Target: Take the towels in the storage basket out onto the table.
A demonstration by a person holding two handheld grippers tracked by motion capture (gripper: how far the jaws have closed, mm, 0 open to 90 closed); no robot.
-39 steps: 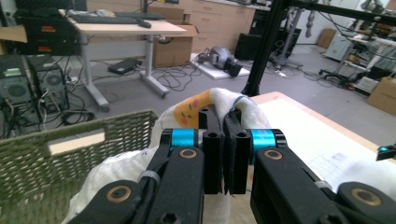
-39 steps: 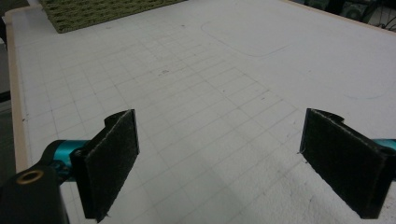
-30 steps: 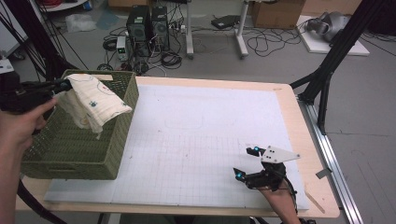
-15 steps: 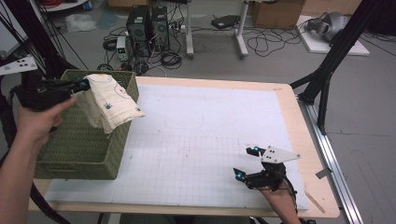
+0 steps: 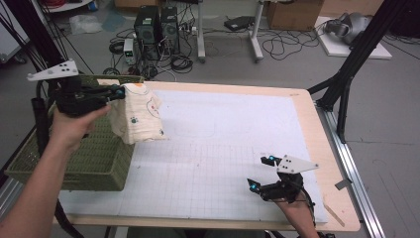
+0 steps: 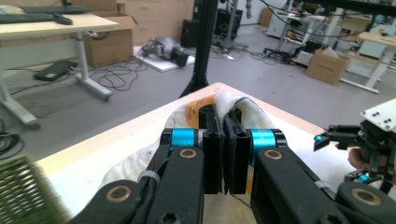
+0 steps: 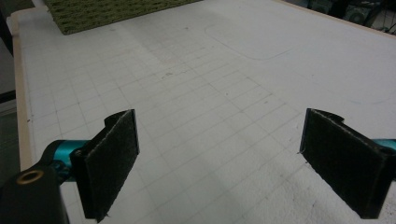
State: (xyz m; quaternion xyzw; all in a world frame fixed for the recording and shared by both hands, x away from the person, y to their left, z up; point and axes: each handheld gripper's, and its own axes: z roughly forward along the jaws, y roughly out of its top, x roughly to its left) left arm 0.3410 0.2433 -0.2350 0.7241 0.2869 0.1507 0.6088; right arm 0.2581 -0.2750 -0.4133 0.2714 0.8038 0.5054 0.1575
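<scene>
One wide desk (image 5: 223,148) carries a green basket (image 5: 99,158) at about 9 o'clock in the high view. A white cloth (image 5: 136,119) hangs in the air at 10 o'clock, just beside the basket's right rim, above the white mat. The left hand-held gripper (image 5: 118,92) pinches the cloth's top edge, jaws pressed together. The right hand-held gripper (image 5: 261,172), at 5 o'clock, has its jaws spread with nothing between them.
</scene>
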